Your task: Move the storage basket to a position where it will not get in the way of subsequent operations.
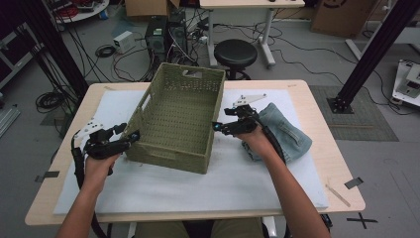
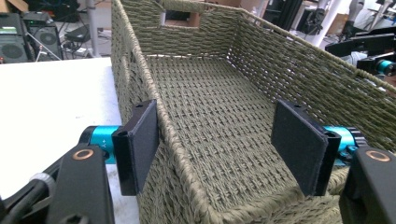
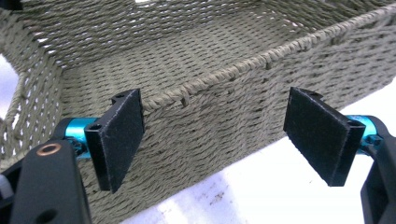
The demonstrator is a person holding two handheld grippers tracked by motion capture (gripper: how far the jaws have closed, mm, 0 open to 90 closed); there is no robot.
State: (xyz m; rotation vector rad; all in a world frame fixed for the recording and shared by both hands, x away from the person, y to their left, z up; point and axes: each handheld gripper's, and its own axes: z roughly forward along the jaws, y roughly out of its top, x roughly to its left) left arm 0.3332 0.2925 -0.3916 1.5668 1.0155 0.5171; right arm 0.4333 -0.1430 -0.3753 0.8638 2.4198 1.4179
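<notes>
The olive-green rectangular woven basket (image 1: 176, 119) sits between both grippers. The left gripper (image 1: 130, 135) has its jaws spread wide astride the basket's near-left corner wall, pads not pressing. The right gripper (image 1: 216, 126), jaws wide too, faces the basket's side, holding nothing.

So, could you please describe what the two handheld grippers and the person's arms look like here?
Both the left gripper and right gripper have black bodies, flat rectangular black pads on bright blue metal cylinders, and copper-coloured rivets. Each carries a pale grey three-cornered plate on top and trails a thick black cable. The forearms are bare, with no sleeves in view.
</notes>
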